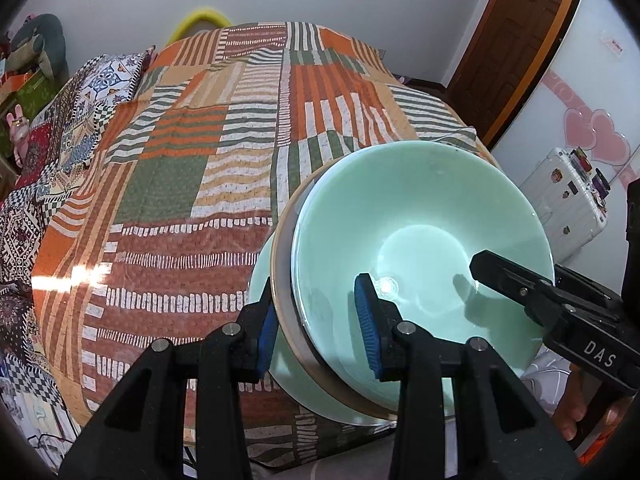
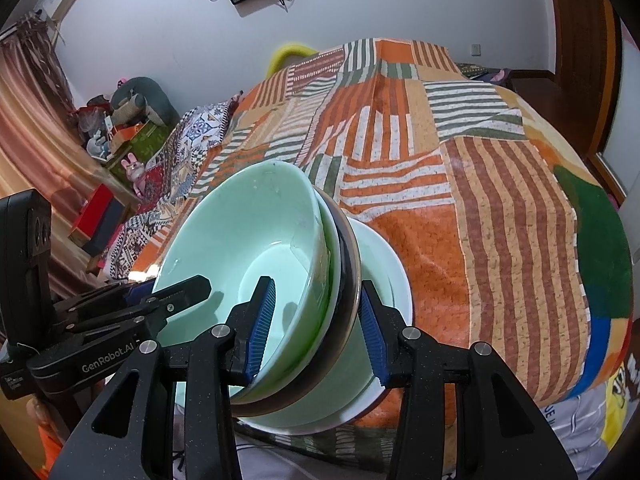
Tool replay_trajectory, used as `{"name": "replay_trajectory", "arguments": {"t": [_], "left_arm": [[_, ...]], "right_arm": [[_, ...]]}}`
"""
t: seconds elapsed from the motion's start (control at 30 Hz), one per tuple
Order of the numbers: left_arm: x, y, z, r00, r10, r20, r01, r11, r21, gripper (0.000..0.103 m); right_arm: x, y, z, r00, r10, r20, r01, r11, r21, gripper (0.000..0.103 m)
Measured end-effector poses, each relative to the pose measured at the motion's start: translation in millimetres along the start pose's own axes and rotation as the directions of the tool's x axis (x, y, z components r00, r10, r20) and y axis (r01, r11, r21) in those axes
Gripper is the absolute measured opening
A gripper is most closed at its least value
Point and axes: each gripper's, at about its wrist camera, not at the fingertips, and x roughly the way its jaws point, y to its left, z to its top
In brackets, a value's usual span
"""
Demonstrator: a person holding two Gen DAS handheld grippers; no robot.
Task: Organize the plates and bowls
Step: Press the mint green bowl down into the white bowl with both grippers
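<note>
A home bedroom: a bed (image 1: 192, 168) under a striped patchwork quilt fills the middle, a wooden door (image 1: 520, 40) stands upper right, and a stickered suitcase (image 1: 568, 208) sits right.

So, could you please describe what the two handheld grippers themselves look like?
Both are matte black plastic with angular, triangular cut-out linkages and round silver pivot pins. The fingers carry ribbed blue pads. The left gripper bears white "GenRobot.AI" lettering, seen from the right wrist; the right gripper shows white "DAS" in the left view. A bare hand is partly visible; no cables or sleeves.
</note>
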Motion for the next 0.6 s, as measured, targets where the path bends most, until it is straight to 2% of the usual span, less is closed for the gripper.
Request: {"name": "replay_trajectory", "arguments": {"t": [0.6], "left_arm": [[18.6, 7.7, -0.7, 0.999, 0.005, -0.036, -0.005, 1.000, -0.013, 0.037]], "right_arm": [[12.6, -2.6, -0.4, 0.999, 0.006, -0.036, -0.006, 1.000, 0.009, 0.039]]}}
